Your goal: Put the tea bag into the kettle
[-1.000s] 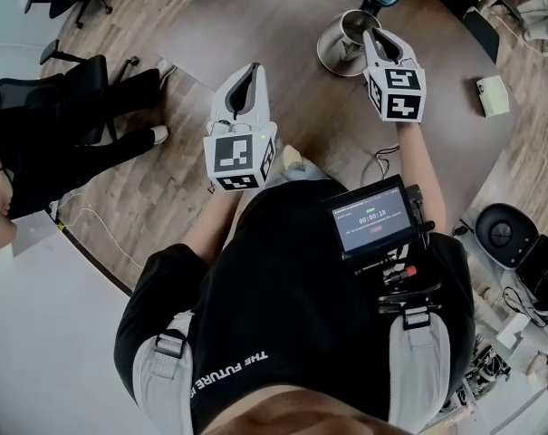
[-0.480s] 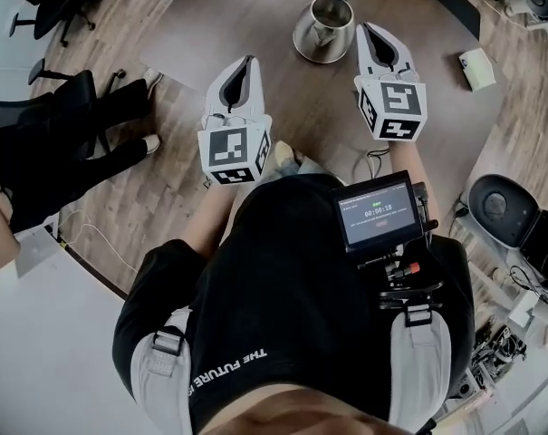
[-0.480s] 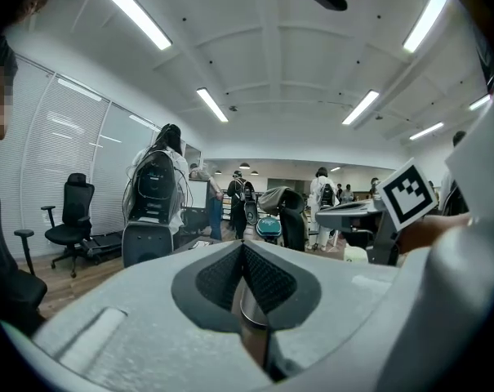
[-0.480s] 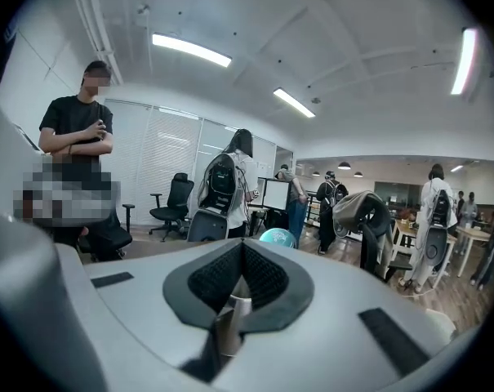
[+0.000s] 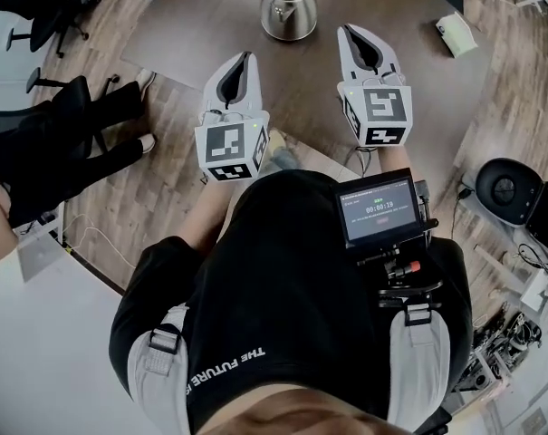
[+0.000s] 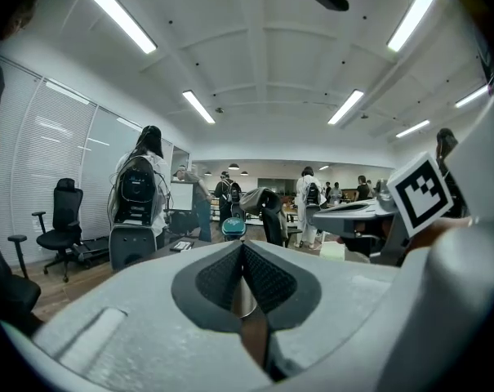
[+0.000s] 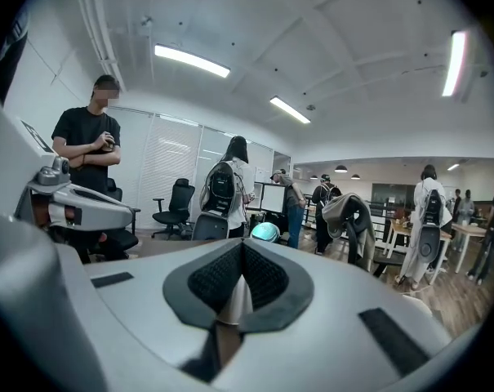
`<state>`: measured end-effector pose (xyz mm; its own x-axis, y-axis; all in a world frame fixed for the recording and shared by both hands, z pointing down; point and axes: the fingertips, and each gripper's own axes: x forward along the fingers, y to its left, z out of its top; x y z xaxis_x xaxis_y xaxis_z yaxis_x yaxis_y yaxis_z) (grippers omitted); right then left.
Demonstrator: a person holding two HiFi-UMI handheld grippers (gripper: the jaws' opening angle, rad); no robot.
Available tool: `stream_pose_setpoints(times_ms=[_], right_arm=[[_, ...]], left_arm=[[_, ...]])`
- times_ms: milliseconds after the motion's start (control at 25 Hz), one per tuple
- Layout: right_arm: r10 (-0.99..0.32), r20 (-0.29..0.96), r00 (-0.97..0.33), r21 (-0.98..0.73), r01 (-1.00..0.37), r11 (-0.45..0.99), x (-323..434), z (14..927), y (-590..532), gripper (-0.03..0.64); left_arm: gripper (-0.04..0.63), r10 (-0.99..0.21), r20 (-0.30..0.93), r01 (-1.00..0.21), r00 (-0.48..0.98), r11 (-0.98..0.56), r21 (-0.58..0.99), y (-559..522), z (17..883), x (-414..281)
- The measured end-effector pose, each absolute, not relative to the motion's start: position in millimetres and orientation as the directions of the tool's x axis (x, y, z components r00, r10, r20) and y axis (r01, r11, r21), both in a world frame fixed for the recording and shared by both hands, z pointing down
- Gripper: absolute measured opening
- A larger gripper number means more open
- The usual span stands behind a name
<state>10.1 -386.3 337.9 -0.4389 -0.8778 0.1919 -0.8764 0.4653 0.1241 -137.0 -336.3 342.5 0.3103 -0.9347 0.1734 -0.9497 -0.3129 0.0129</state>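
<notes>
On the round brown bench [image 5: 197,21], at the far edge of the head view:

1. The kettle [image 5: 287,7] – steel, squat and shiny, with spout and top handle showing. It is standing upright and alone, ahead of both sets of tongs and roughly between them. Whether its lid is sitting on cannot be told from this height.
2. A small pale packet [image 5: 456,34] is lying near the bench's right edge, well apart from the kettle. It is probably the tea bag, but it is too small to confirm.
3. The left tongs [image 5: 246,59] are hovering short of the kettle. The jaws are meeting at the tips and carrying nothing.
4. The right tongs [image 5: 346,31] are hovering just right of the kettle, likewise pressed together and empty.

Step in hand, as judged: nothing is picked up yet, so the reach for the bag is coming first.

Handling notes: the right tongs are lying nearer the packet and are the natural choice. They should be spreading before they arrive, then pinching the bag by an edge or tag instead of pressing it flat against the bench. Meanwhile the left tongs could be steadying the kettle – or clearing its lid, if one is on – so the mouth is standing open when the bag is carried over and lowered straight in.
</notes>
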Motion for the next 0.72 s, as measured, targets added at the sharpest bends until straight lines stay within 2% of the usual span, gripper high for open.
stream_pose_setpoints(times_ms=[480,720], right_arm=[[-0.879,0.170,-0.446,0.090,-0.881,0.464,96.0,334.6,-234.4,0.008],[-0.887,0.131,-0.442,0.073,-0.888,0.454,105.2,309.7,-141.5,0.008]], left_arm=[[0.003,-0.905,0.143,-0.914,0.401,-0.406,-0.007,-205.9,337.1,-21.2],[0.003,-0.899,0.125,-0.905,0.420,-0.425,-0.021,-120.3,321.9,-7.4]])
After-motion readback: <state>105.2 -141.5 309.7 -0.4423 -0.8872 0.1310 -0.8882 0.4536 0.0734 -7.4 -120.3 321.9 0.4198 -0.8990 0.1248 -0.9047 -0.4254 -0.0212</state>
